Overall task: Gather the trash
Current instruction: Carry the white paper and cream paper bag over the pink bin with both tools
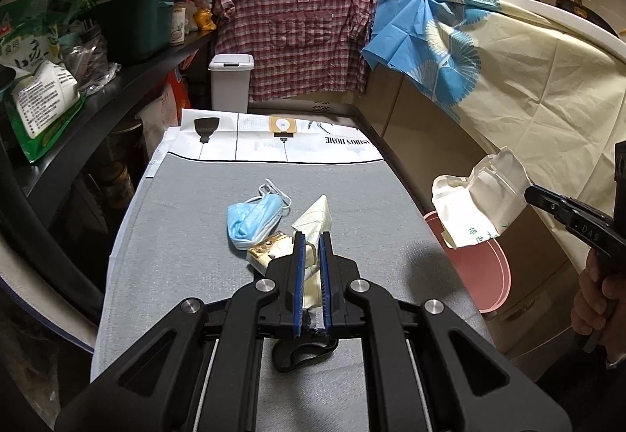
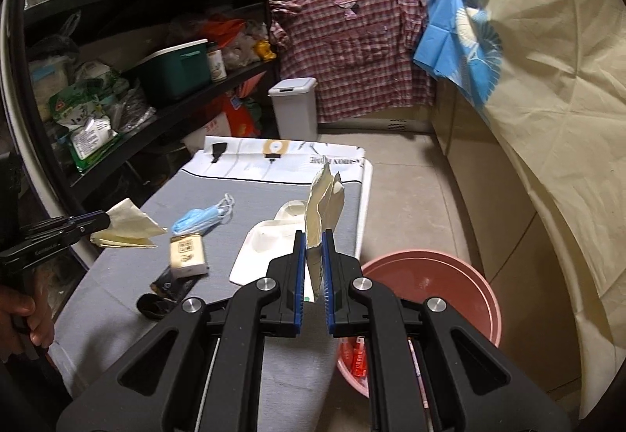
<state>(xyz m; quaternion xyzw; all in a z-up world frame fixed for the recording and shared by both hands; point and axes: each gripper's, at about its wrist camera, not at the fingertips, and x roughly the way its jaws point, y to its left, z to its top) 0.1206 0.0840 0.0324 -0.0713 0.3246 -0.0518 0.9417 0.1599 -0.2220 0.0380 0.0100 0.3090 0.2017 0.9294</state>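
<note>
The job is partly done. Both grippers have picked up trash, but nothing they hold is in the pink bin (image 2: pixel 461 275) yet. The bin sits on the floor just beside the gray table (image 1: pixel 176 236), and something red and orange already lies inside it. The left gripper (image 1: pixel 312 248) has its fingers squeezed tight on a cream paper (image 1: pixel 313 221), and holds it up over the table, well away from the bin. The right gripper (image 2: pixel 314 248) also has its fingers squeezed tight, on a white wrapper (image 2: pixel 324 205) that sticks up between them. It hangs near the table edge closest to the bin, so it looks almost ready to drop its piece in. More trash is left on the table: a blue mask (image 1: pixel 254 217), a small tan box (image 2: pixel 187 254), a white tray (image 2: pixel 266 248) and a black scrap (image 2: pixel 168 287). Of these, the tray lies nearest the bin and the mask lies farther off. Each piece held must go in the bin, then the rest must be picked up.
</note>
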